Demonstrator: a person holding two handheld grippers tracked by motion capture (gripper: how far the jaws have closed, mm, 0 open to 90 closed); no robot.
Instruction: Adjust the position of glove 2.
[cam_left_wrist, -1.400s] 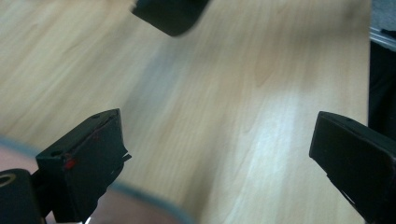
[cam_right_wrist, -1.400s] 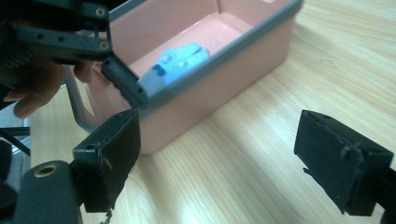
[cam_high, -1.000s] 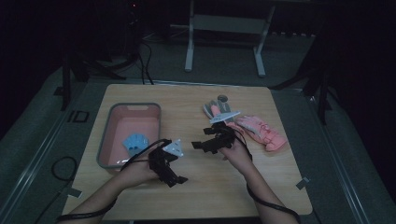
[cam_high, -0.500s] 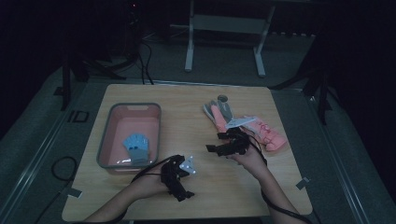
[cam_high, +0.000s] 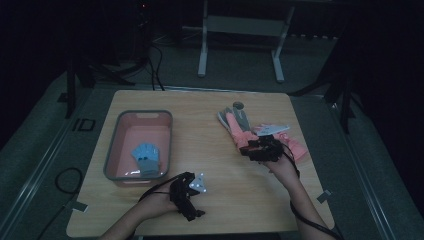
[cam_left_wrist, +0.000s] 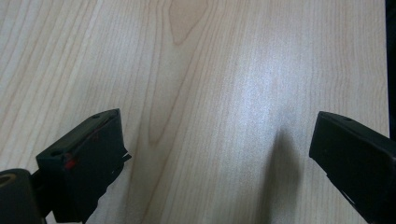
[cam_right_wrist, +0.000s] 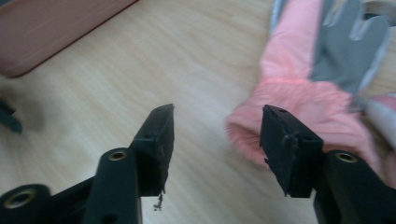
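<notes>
A pink glove with a grey palm (cam_high: 234, 125) (cam_right_wrist: 299, 79) lies at the right of the wooden table (cam_high: 210, 130), on a small heap with another pink glove (cam_high: 296, 146) and a whitish one (cam_high: 272, 129). My right gripper (cam_high: 248, 148) (cam_right_wrist: 217, 112) hovers at the pink cuff. Its jaws have just been closing and stand half apart, with the cuff's edge just inside the right one and no pad pressing on it. Near the table's front edge my left gripper (cam_high: 192, 202) (cam_left_wrist: 219, 126) is wide open over bare wood. A blue glove (cam_high: 146, 155) lies in the pink bin (cam_high: 145, 113).
The grey-rimmed bin stands at the left of the table, and its pink wall (cam_right_wrist: 56, 23) is far off in the right gripper view. A small round grey object (cam_high: 238, 105) sits behind the gloves. Dark floor, cables and a metal stand (cam_high: 240, 30) surround the table.
My left hand has come down from beside the bin toward the front edge. My right hand has moved right to the pink gloves, and its jaws have narrowed.
</notes>
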